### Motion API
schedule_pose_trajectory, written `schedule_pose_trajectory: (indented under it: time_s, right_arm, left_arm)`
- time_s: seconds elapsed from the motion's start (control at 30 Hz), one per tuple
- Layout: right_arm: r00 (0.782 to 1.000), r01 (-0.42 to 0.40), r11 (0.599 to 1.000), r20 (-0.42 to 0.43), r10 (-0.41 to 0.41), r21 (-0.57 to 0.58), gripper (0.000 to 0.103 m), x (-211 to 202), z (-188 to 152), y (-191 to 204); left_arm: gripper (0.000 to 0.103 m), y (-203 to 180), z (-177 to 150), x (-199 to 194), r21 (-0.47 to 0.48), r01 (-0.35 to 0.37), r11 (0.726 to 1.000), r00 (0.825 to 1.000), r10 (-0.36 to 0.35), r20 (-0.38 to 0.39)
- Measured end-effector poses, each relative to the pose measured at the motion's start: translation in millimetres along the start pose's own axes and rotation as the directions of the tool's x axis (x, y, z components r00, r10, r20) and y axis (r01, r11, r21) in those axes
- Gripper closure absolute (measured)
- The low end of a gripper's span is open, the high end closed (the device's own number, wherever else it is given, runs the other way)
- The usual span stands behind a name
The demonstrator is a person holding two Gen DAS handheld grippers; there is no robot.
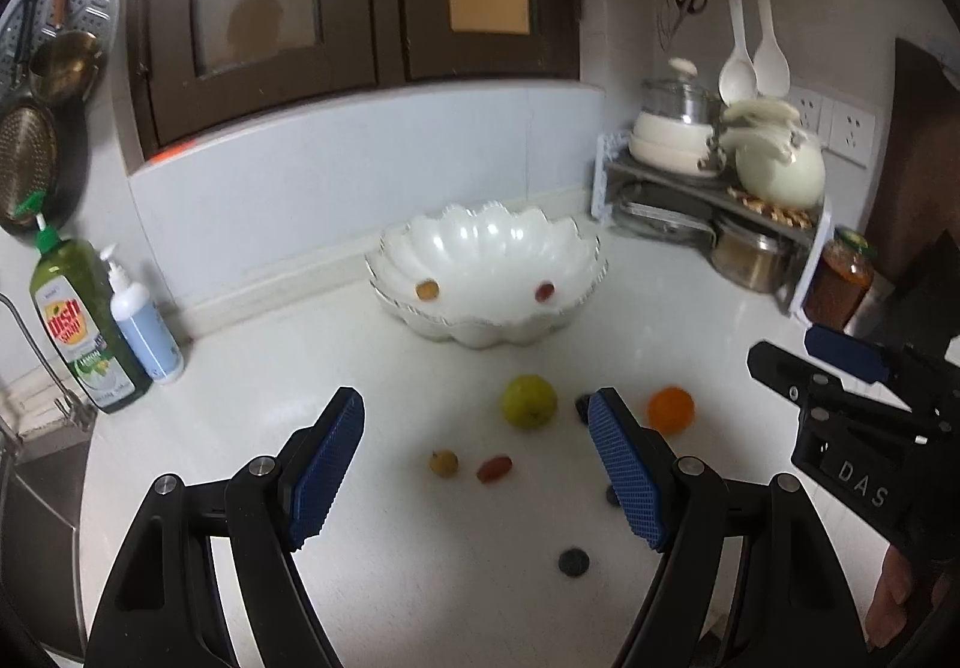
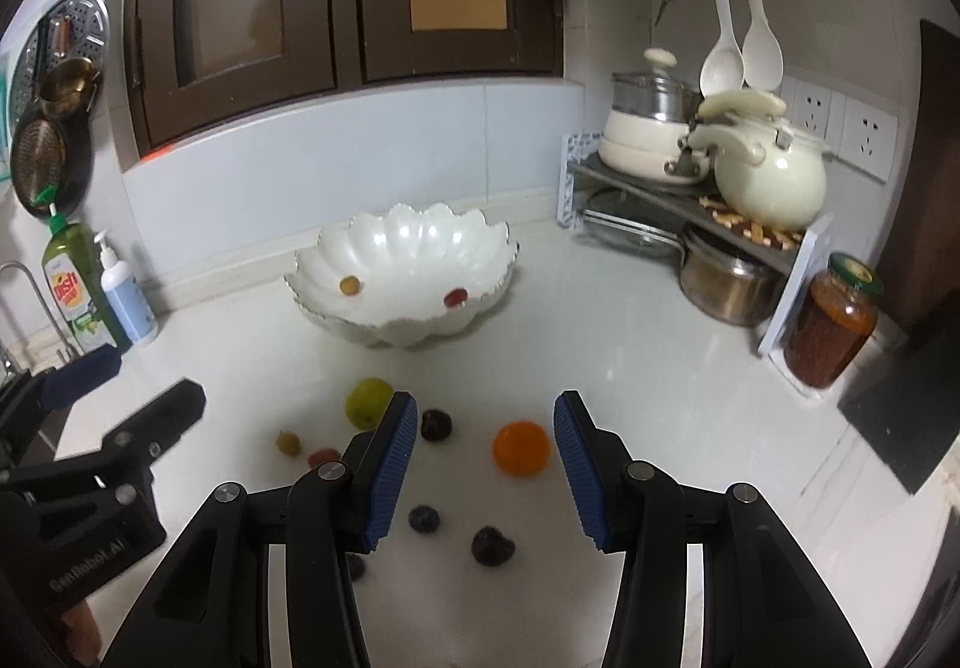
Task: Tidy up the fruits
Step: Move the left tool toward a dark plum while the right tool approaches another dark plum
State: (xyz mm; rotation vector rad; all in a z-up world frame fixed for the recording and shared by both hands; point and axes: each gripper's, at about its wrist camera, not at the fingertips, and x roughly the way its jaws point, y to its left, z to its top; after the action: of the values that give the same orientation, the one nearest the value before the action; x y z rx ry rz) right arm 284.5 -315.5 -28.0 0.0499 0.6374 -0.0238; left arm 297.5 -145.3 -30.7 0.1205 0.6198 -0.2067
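Loose fruit lies on the white counter: a green fruit (image 1: 529, 401), an orange (image 1: 671, 409), a small yellow fruit (image 1: 444, 463), a red grape (image 1: 494, 468) and dark berries such as one (image 1: 573, 561) near me. My left gripper (image 1: 477, 416) hovers open above them, holding nothing. The white scalloped bowl (image 1: 480, 332) behind holds a yellow fruit (image 1: 427, 289) and a red one (image 1: 545, 291). My right gripper (image 2: 486, 416) is open and empty, with the orange (image 2: 521, 447) on the counter seen between its fingers. Dark fruits (image 2: 435, 424) (image 2: 492, 545) lie around it.
Dish soap (image 1: 78, 326) and a pump bottle (image 1: 147, 332) stand at the left by the sink. A rack with pots (image 2: 720, 170) and a jar (image 2: 831, 326) fill the right corner. The other gripper shows at each view's side: the right gripper (image 1: 783, 347), the left gripper (image 2: 153, 374).
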Motion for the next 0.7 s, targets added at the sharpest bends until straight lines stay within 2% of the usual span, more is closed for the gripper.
schedule_pose_trajectory:
  time_s: [0.47, 0.7]
  right_arm:
    - [0.997, -0.022, 1.000, -0.077, 0.023, 0.007, 0.054, 18.2, -32.0, -9.2]
    - [0.988, -0.055, 0.998, -0.141, 0.056, 0.011, 0.054, 36.8, -48.5, -10.5]
  left_arm:
    - [0.026, -20.5, -32.6, 12.1, 0.032, -0.006, 0.999, 0.998, 0.008, -0.062]
    - [0.027, -28.0, -54.3, 28.7, 0.030, 0.007, 1.000, 0.990, -0.003, -0.139]
